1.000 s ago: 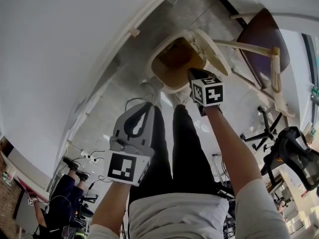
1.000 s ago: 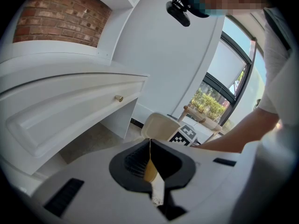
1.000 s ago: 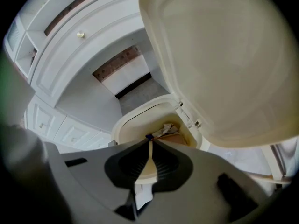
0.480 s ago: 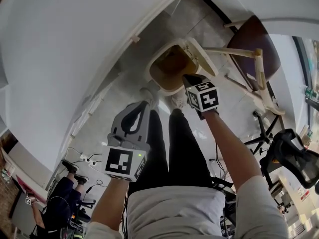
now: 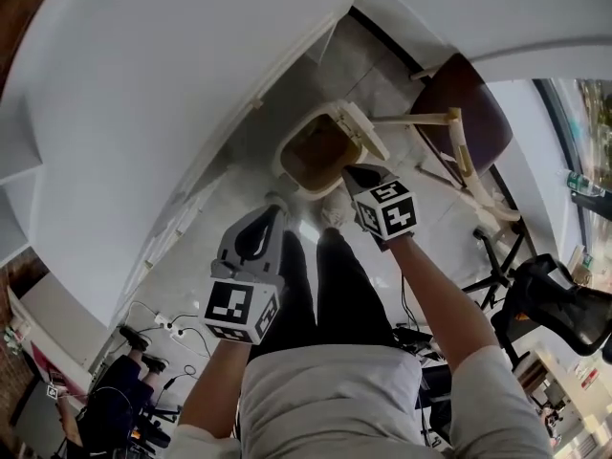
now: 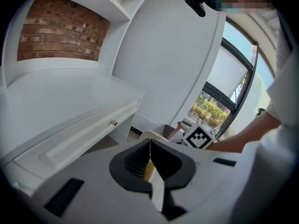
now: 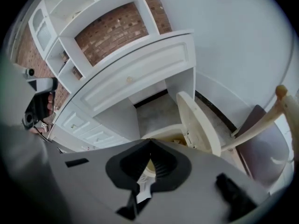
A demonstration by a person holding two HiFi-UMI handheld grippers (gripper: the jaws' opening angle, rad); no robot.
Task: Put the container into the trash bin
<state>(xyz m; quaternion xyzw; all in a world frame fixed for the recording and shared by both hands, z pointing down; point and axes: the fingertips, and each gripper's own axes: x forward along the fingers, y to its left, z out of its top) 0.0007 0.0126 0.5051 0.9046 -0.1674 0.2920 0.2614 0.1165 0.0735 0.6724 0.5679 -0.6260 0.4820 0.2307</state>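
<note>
The cream trash bin (image 5: 285, 157) stands on the floor in front of my feet with its lid (image 5: 360, 128) swung up. Its inside looks brown, and I cannot make out a container in it. In the head view my right gripper (image 5: 360, 174) hangs just above the bin's near rim, shut, with nothing between its jaws. The left gripper (image 5: 271, 216) hangs lower left of the bin over my left shoe, also shut and empty. In the right gripper view the bin's rim (image 7: 164, 133) and lid (image 7: 197, 123) lie beyond the shut right gripper (image 7: 150, 143). In the left gripper view the left gripper (image 6: 150, 143) has its jaws pressed together.
A white desk with a drawer (image 6: 84, 134) runs along the left wall. A wooden chair with a dark seat (image 5: 470, 113) stands right of the bin. A black office chair (image 5: 559, 299) is further right. Cables and a power strip (image 5: 167, 328) lie on the floor at lower left.
Both grippers have risen away from the floor, and the right one has drawn back from the bin's opening. The bin now looks smaller and farther off.
</note>
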